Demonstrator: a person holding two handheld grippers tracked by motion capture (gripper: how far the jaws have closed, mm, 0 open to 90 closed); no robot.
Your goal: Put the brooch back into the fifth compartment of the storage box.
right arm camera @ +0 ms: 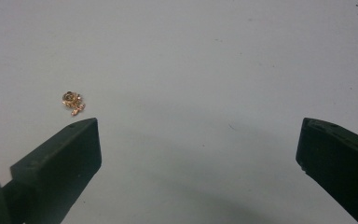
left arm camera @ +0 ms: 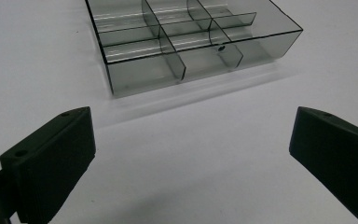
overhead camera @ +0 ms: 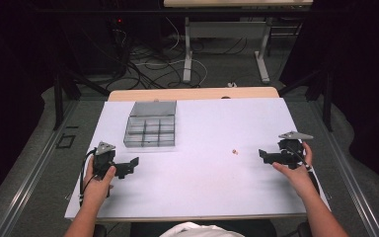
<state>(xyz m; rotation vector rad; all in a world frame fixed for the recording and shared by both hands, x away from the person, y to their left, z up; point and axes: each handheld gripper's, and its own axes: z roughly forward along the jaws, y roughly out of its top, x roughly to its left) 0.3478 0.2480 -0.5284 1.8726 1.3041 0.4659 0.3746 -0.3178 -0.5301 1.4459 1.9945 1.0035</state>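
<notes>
A small gold-coloured trinket [overhead camera: 235, 152] lies on the white table sheet right of centre. In the right gripper view the trinket [right arm camera: 73, 102] sits just beyond the left jaw's tip, outside the gap. My right gripper [overhead camera: 262, 154] rests low at the right, open wide, nothing between its jaws [right arm camera: 198, 140]. A clear grey compartment box [overhead camera: 150, 130] stands at the back left, its lid raised behind it. My left gripper [overhead camera: 134, 165] sits near the front left, open and empty, pointing towards the box [left arm camera: 191, 42], whose cells look empty apart from a small dark spot.
The white sheet [overhead camera: 202, 187] covers a wooden table whose far edge [overhead camera: 192, 94] shows behind it. Beyond are table legs and cables on the floor. Open sheet lies between the two grippers.
</notes>
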